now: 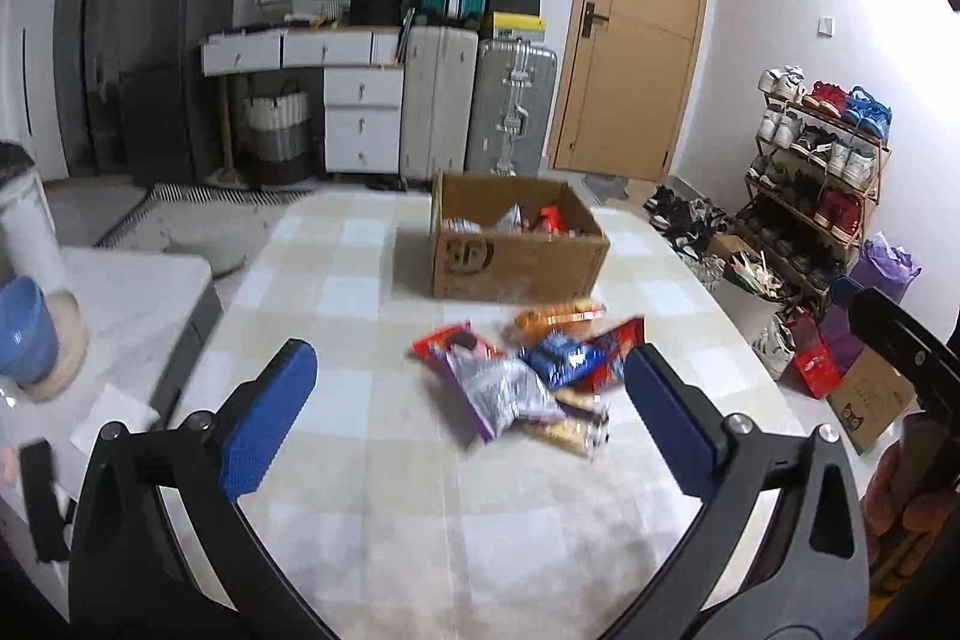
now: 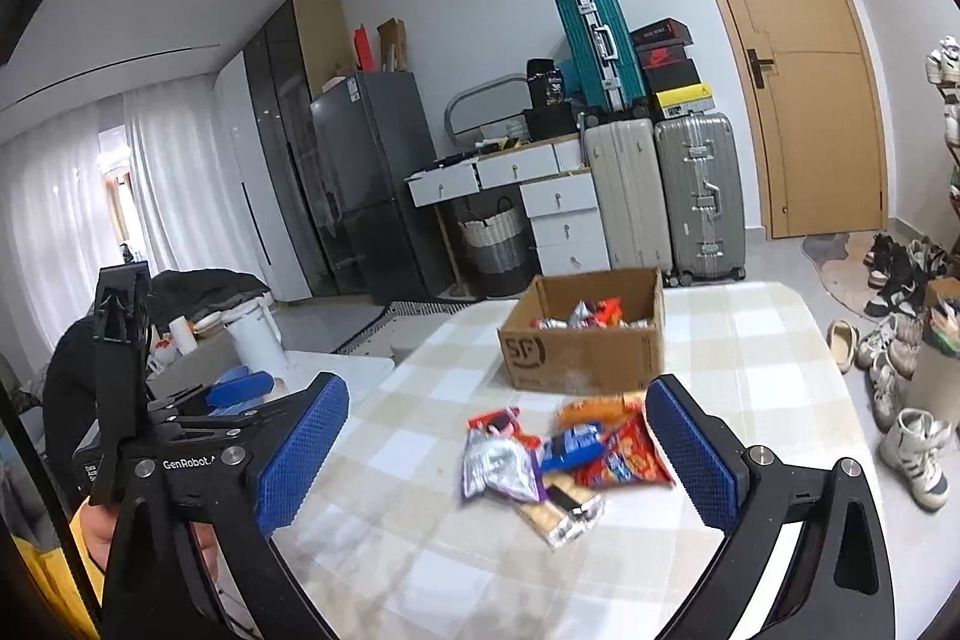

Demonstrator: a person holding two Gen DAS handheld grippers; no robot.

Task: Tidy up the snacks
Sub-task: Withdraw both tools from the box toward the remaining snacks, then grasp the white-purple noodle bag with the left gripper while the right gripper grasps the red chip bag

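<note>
Left gripper [image 1: 468, 400] jaws spread wide and empty above the near table [image 1: 372, 520] edge, right gripper [image 2: 498, 448] just as wide, snack packets [image 1: 528, 376] heaped mid-table, cardboard box [image 1: 516, 256] beyond them toward the far edge, more snacks inside.

A table [image 1: 372, 490] covered with a pale cream-and-white checked cloth is seen in both views. A brown cardboard box [image 1: 519, 259] is set on it toward the far side, open at the top, with several snack packets held inside. Nearer, a loose pile of snack packets [image 1: 528, 376] is spread directly on the cloth: red, orange, blue and silver-purple bags, overlapping one another, a little apart from the box.
</note>
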